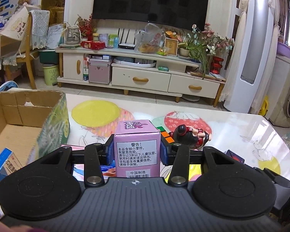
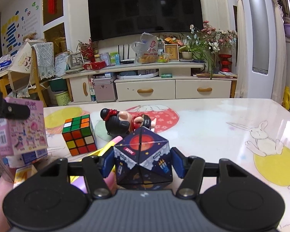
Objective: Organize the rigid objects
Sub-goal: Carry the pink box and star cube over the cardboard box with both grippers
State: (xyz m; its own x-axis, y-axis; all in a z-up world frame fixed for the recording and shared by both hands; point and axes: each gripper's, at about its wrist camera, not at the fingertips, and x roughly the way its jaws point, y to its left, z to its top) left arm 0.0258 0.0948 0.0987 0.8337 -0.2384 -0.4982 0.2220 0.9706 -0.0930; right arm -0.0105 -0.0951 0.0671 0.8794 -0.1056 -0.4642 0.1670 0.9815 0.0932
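Note:
My left gripper (image 1: 137, 148) is shut on a pink toy box (image 1: 137, 145) and holds it above the table, right of an open cardboard box (image 1: 27, 112). The pink box also shows at the left of the right wrist view (image 2: 21, 129), raised. My right gripper (image 2: 142, 164) is shut on a dark blue space-print cube (image 2: 143, 158) low over the table. A Rubik's cube (image 2: 79, 135) and a doll figure (image 2: 123, 123) in red with black hair lie just beyond it; both show in the left wrist view too, the cube (image 1: 165, 135) and the doll (image 1: 191, 135).
A blue-and-white packet (image 1: 3, 160) lies in the cardboard box. Flat pink and yellow packages (image 2: 104, 150) lie under the grippers. The table (image 2: 222, 127) has a glossy rabbit-print cover. A TV cabinet (image 2: 154, 85) stands beyond the far edge.

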